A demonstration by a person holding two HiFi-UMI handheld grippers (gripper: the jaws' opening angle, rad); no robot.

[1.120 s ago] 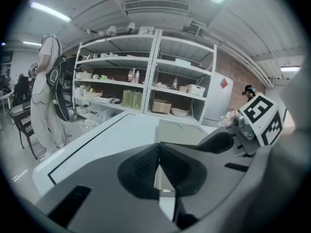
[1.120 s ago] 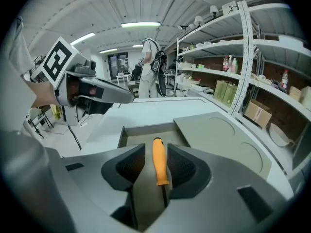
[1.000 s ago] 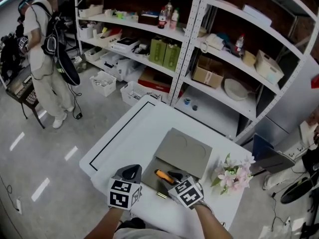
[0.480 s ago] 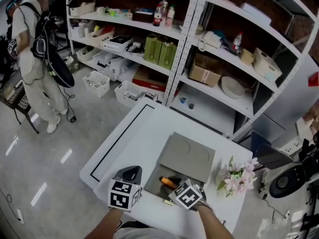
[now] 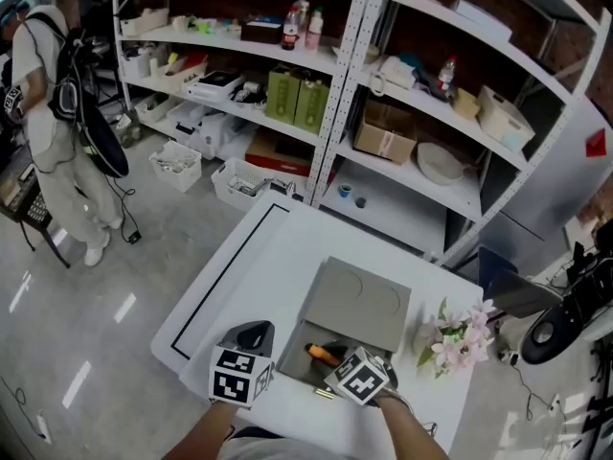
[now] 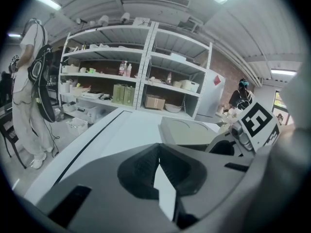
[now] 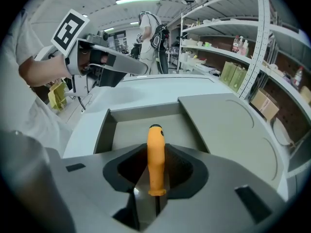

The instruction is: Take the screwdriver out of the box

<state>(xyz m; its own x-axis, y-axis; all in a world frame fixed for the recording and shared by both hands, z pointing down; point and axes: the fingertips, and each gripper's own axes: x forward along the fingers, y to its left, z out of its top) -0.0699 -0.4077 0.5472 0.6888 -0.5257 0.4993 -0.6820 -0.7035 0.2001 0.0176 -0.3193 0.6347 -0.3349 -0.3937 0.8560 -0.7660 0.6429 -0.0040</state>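
White counter (image 5: 251, 262) bears the left gripper (image 6: 156, 157), jaws together and empty, beside the box (image 7: 141, 112), where the right gripper (image 7: 156, 152), jaws just closing, pinches the screwdriver (image 7: 154, 136) by its orange handle; it could twist loose or catch the box wall when lifted.

Even overhead strip lighting (image 7: 138, 0), fisheye-warped, darkened edges

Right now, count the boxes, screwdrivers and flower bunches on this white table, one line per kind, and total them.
box: 1
screwdriver: 1
flower bunch: 1
Total: 3
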